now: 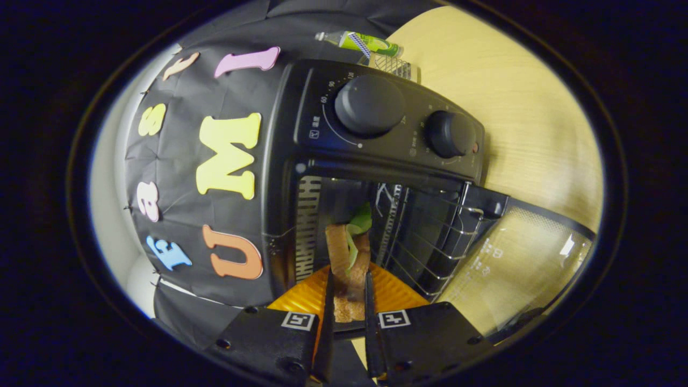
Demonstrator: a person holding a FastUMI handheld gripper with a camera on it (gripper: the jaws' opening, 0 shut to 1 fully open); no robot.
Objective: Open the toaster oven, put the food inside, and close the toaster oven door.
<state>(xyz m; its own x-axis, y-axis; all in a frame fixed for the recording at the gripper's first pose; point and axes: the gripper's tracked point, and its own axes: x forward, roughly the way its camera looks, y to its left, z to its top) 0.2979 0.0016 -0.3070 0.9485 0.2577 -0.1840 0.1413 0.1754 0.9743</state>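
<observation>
pale wood-grain table (516, 107) | boxy black toaster oven (301, 140), two round knobs, glass door (516, 258) swung open, wire rack (424, 247) inside | ribbed orange plate (392, 293) | sandwich (349, 263), toasted bread with green leaf, at oven mouth | gripper (349, 293) rolled sideways, fingers pinching sandwich

Black toaster oven (376, 161), door (516, 263) open, sandwich (349, 258) at its mouth
</observation>
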